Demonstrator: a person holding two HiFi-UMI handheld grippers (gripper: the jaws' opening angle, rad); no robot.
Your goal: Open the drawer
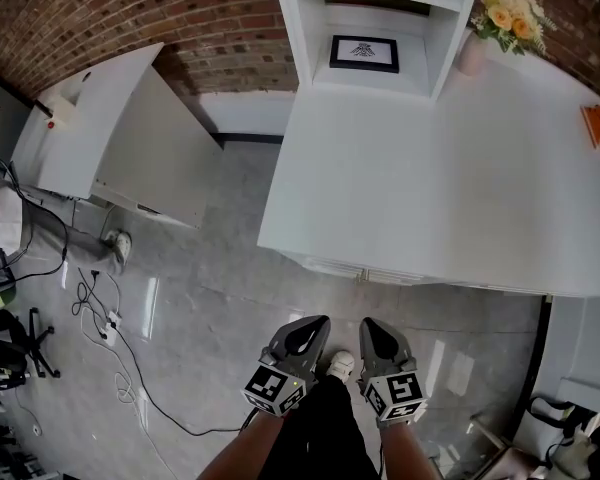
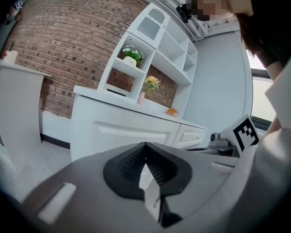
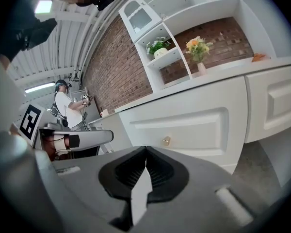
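Observation:
The wide white drawer front (image 3: 184, 125) with a small round knob (image 3: 166, 141) sits under the countertop (image 1: 430, 168) of the white cabinet, straight ahead in the right gripper view. The left gripper view shows the same front (image 2: 131, 130) from the side. From the head view only its top edge (image 1: 380, 271) shows below the counter. Both grippers hang low over the grey floor, well short of the cabinet. My left gripper (image 1: 315, 323) (image 2: 145, 144) has its jaws together with nothing in them. My right gripper (image 1: 372, 326) (image 3: 146, 149) is shut and empty too.
A shelf unit with a framed picture (image 1: 364, 53) and a vase of flowers (image 1: 510, 18) stands on the counter, an orange item (image 1: 598, 126) at its right end. Another white cabinet (image 1: 110, 138) stands left. Cables (image 1: 110, 318) trail on the floor. A person (image 3: 68, 108) stands far off.

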